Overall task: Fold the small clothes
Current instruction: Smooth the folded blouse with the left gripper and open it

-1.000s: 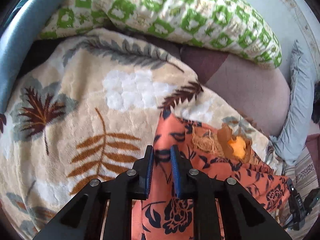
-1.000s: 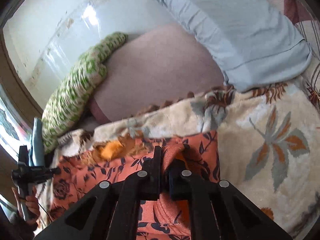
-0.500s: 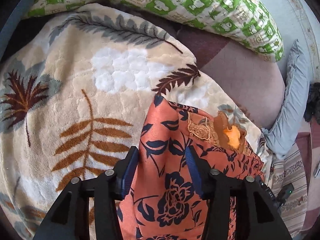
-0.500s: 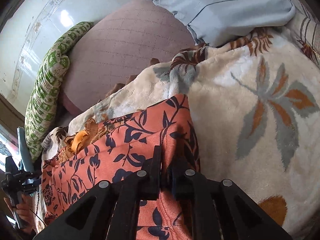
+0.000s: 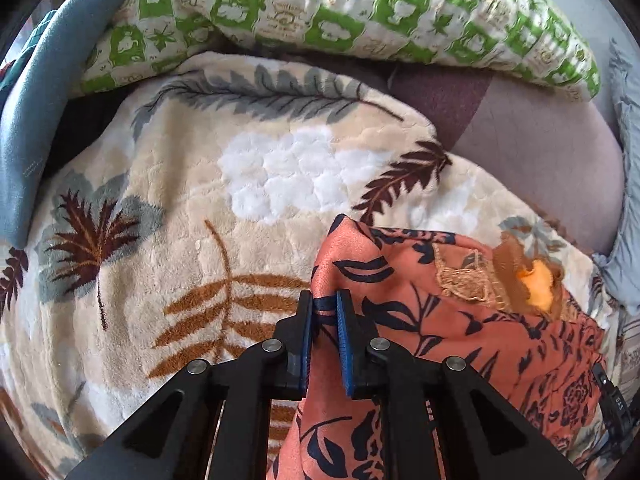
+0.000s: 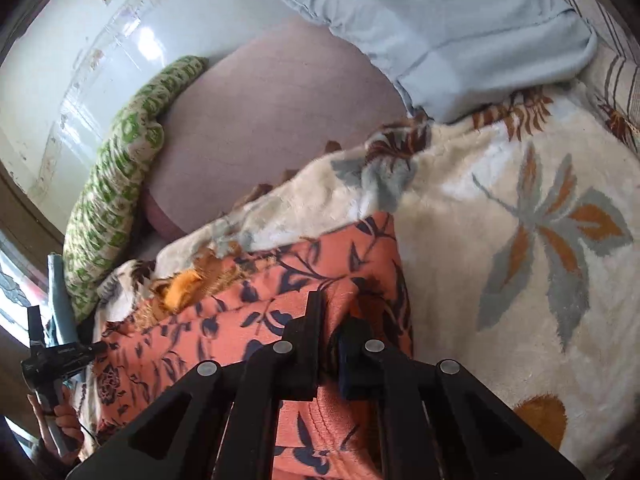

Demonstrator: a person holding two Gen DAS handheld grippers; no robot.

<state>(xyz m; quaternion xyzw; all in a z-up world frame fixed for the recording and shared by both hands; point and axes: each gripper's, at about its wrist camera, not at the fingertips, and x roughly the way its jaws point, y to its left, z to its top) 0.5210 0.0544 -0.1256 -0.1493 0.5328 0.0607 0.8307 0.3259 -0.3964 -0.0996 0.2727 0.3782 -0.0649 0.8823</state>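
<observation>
An orange garment (image 5: 420, 320) printed with dark navy flowers lies on a cream leaf-patterned blanket (image 5: 180, 220). It has a lace patch and an orange lining near its far edge. My left gripper (image 5: 325, 298) is closing its jaws on the garment's left corner, and the blue pads pinch a fold of fabric. In the right wrist view the garment (image 6: 248, 300) spreads out to the left. There my right gripper (image 6: 334, 312) is closing its jaws on a bunched ridge of cloth near the right corner. The left gripper's body (image 6: 52, 360) shows at the far left, held in a hand.
A green-and-white patterned pillow (image 5: 360, 4) lies along the far side, with a mauve cushion (image 6: 280, 120) beside it. Pale blue bedding (image 6: 460, 20) is heaped at the back right. A blue cloth (image 5: 24, 120) hangs at the left edge. The blanket (image 6: 500, 280) reaches far to the right.
My left gripper opened wide over the garment's corner, then shut on it again. Both grippers came down toward the blanket. The right one kept its pinch throughout.
</observation>
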